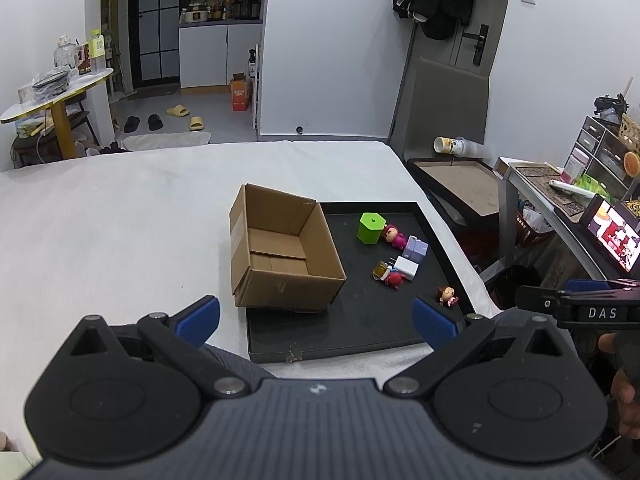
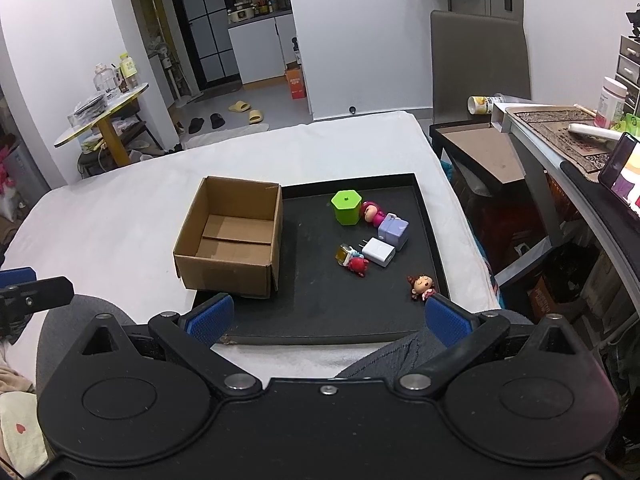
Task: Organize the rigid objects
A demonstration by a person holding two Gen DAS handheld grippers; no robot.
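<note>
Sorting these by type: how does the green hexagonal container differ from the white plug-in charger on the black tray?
The green hexagonal container stands upright; the white plug-in charger lies flat on its side. The container is bright green and six-sided with a small knob on its lid; the charger is a white, boxy block with metal prongs pointing away from the camera. The container looks taller. Both rest on the black tray, outside the open cardboard box, untouched by either gripper.
</note>
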